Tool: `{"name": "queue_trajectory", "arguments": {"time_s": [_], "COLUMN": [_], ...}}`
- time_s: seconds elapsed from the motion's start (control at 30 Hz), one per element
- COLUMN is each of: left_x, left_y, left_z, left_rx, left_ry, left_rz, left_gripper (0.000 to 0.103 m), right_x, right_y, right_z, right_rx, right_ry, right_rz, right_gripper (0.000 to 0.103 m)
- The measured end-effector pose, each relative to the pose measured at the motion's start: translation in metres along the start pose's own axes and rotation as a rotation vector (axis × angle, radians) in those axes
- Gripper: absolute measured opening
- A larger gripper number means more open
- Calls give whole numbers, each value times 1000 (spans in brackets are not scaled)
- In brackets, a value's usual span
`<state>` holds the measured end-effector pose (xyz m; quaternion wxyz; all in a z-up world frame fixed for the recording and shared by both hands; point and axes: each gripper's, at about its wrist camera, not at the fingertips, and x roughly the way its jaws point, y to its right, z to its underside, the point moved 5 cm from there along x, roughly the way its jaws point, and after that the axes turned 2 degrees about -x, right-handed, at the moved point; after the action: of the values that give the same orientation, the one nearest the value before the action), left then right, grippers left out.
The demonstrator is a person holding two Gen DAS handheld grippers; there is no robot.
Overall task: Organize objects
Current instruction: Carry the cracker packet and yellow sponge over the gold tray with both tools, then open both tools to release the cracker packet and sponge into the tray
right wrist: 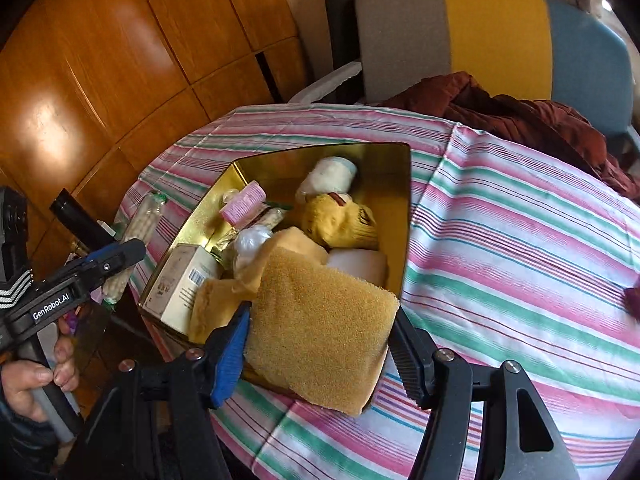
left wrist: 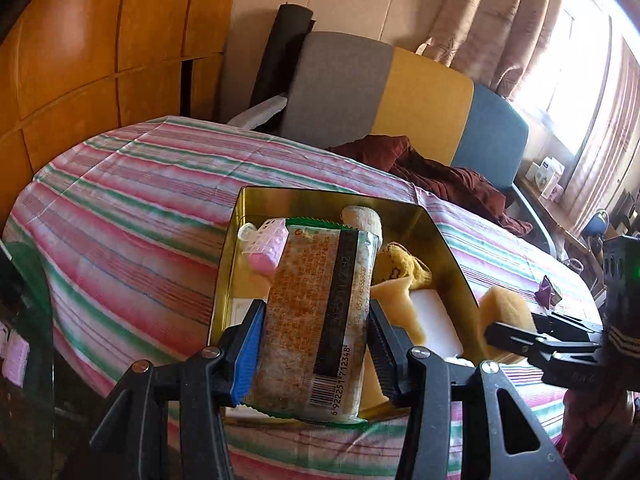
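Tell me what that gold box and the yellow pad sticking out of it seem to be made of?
The gold box looks like thin metal, probably tin: its inner walls are shiny and mirror the contents. The yellow pad looks like a soft sponge or terry cloth: matte, nubbly, with a bent edge.

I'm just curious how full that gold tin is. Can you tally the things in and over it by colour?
Yellow or tan: 2, the sponge cloth and the knit toy
Pink: 1, the hair roller
White: 3, the small box, the foam block and the roll
Clear: 1, the snack packet, held over the tin
Total: 7
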<state>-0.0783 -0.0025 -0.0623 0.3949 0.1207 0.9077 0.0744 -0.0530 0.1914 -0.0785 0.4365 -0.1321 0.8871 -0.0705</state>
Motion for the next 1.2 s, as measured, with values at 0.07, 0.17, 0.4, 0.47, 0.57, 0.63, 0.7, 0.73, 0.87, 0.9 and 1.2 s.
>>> {"name": "queue_trajectory", "arguments": {"time_s": [0.07,0.17,0.4,0.47,0.57,0.63,0.7,0.73,0.87,0.9,1.2], "left_x": [6,15,30,32,32,33,33,33,32,32,37], "left_y": [3,8,15,16,18,19,20,20,21,21,24], "left_z": [-5,-14,-25,-26,-26,-27,-28,-28,-31,-31,-36], "left_rx": [5,12,52,61,73,81,86,88,94,97,102], "left_ry": [-3,-2,2,6,12,15,19,22,28,30,36], "left_rz": [4,-6,-62,-77,-88,-94,-100,-103,-111,-112,-134], "left_gripper": [50,50,50,50,50,50,50,50,50,50,60], "right_x": [5,15,30,34,38,39,40,41,43,44,51], "right_y": [-2,-4,-2,0,3,6,8,8,9,9,10], "right_z": [-2,-5,-15,-17,-20,-22,-24,-26,-29,-29,-33], "right_rx": [-2,2,11,14,25,36,41,40,42,43,57], "right_ry": [-9,-22,-36,-38,-36,-29,-26,-25,-21,-21,-15], "right_rz": [2,13,33,44,49,50,56,58,65,66,66], "right_gripper": [66,66,68,69,70,70,70,70,70,70,88]}}
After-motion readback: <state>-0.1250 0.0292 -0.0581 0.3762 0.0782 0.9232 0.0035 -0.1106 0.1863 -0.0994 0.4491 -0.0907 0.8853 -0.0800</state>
